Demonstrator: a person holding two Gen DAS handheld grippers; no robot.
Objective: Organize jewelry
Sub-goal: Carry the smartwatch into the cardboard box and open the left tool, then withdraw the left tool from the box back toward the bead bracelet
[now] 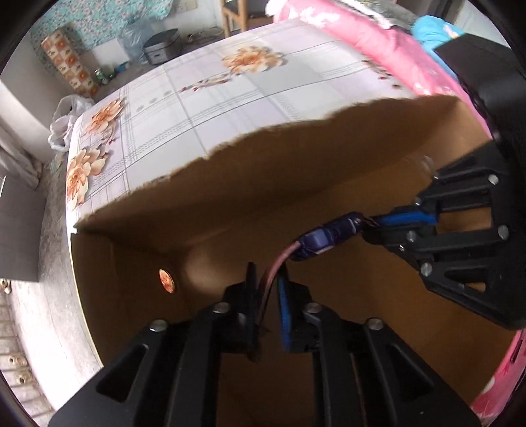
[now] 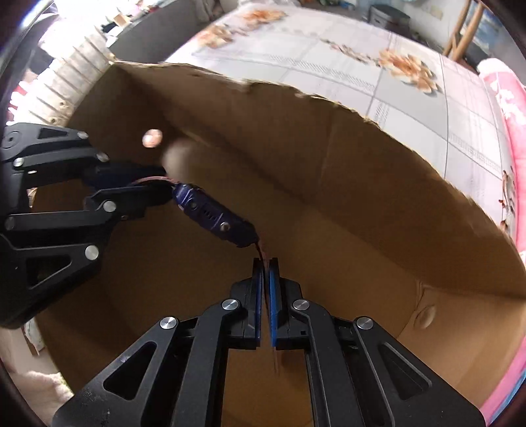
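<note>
Left wrist view: left gripper [image 1: 267, 292] at 6 o'clock, jaws slightly spread, pinkish-brown cord [image 1: 273, 272] running between the pads with a gap on the blue-pad side, so not clearly pinched. Cord leads up toward 2 o'clock to a dark blue oblong piece [image 1: 323, 239], its far end pinched by the right gripper [image 1: 370, 226] coming in from 3 o'clock. All of this hangs inside a cardboard box [image 1: 138, 295] with a torn top edge; round hole in the box's side wall at 8 o'clock. Beyond the box, a floral checked bedsheet [image 1: 230, 95], pink blanket [image 1: 345, 36] at 1 o'clock, grey storage bin [image 1: 162, 46] and wooden chair [image 1: 236, 14] at 12 o'clock on the floor, white plastic bag [image 1: 65, 118] at 9 o'clock. Right wrist view: right gripper [image 2: 266, 266] at 6 o'clock, blue pads pressed together on the thin cord [image 2: 261, 248]. Blue piece [image 2: 213, 215] stretches toward 10 o'clock to the left gripper [image 2: 161, 184] entering from 9 o'clock; cord loops at its tips, grip unclear there. Box wall [image 2: 361, 184] behind, bedsheet [image 2: 328, 56] past it, chair legs [image 2: 466, 29] at 1 o'clock.
</note>
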